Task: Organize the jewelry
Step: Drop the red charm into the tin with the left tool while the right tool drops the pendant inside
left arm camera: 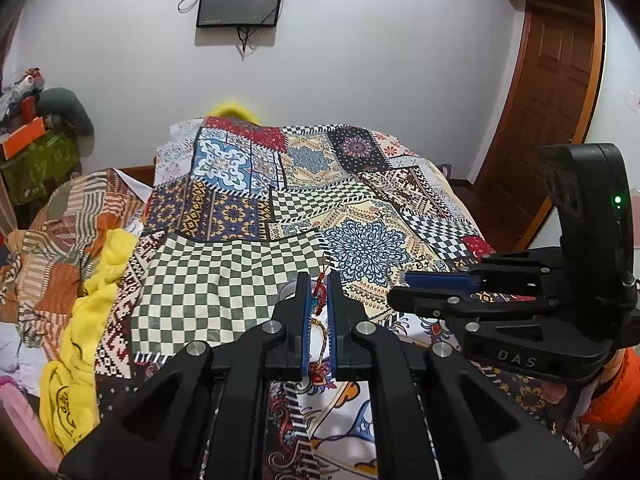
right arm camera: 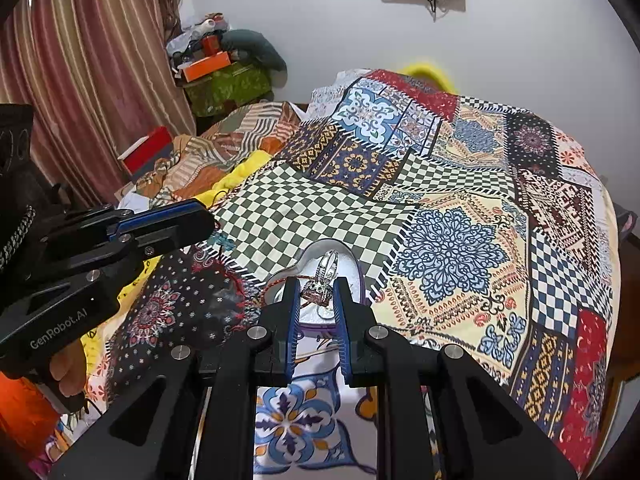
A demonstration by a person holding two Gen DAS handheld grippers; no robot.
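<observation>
Right claw (right arm camera: 317, 300) pinches a jeweled piece (right arm camera: 318, 293) directly above the heart-shaped dish (right arm camera: 320, 250) on the bed (right arm camera: 460, 240), while left claw (left arm camera: 319, 300), beside the dish, pinches a red threaded bracelet (left arm camera: 319, 294).

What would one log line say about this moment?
left gripper: jaws shut on red thread bracelet | right gripper: jaws holding ring over heart-shaped dish | on patchwork bedspread

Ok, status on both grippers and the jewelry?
Left gripper shut on red cord bracelet. Right gripper pinching ring over heart-shaped dish. Nothing blocking.
</observation>
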